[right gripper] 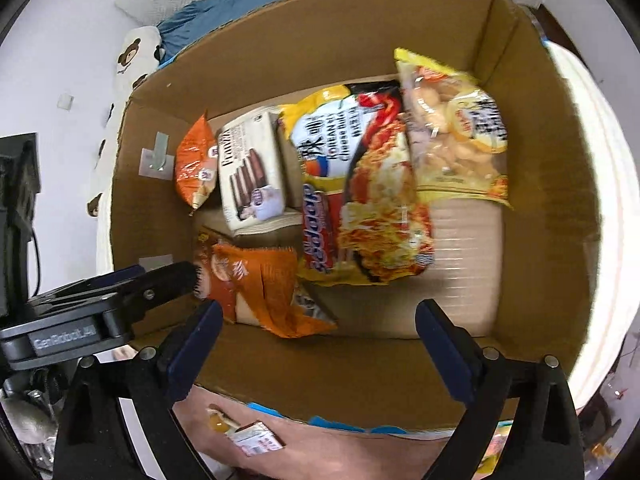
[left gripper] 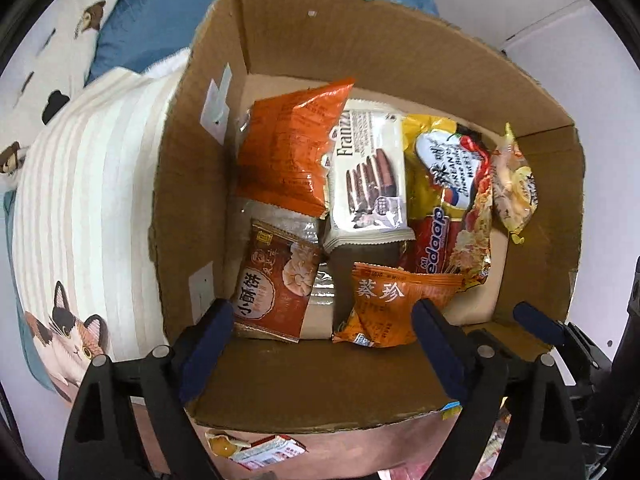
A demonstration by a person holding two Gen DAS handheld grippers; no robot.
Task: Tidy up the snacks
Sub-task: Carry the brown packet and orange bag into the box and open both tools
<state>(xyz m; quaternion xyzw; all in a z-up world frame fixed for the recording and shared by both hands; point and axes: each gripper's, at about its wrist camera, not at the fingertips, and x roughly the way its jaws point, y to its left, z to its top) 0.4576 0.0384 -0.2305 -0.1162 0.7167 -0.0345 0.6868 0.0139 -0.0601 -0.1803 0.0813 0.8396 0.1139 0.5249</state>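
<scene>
Left wrist view is looking down into an open cardboard box (left gripper: 400,56) sitting beside a striped cat-print cushion (left gripper: 80,208). From the left inside the box, an orange crinkled bag (left gripper: 288,152) is leaning against the left wall above a reddish-brown pastry packet (left gripper: 276,284). Next comes a white Franzzi wafer pack (left gripper: 368,176), with a small orange snack packet (left gripper: 388,304) lying below it near the front wall. Further right a yellow instant noodle bag (left gripper: 448,184) is lying flat, and a pale yellow puffed snack bag (left gripper: 514,184) is leaning against the right wall. The left gripper (left gripper: 320,340) is hanging over the front edge of the box with its fingers (left gripper: 208,336) spread wide and nothing between them.

Right wrist view is showing the same box (right gripper: 540,160), with the puffed snack bag (right gripper: 460,128) blurred at the far right, partly overlapping the noodle bag (right gripper: 368,184). The right gripper (right gripper: 316,340) is also standing wide apart and empty above the front wall. Outside the box, a small red-and-white carton (right gripper: 260,442) is lying on the table (right gripper: 340,452).
</scene>
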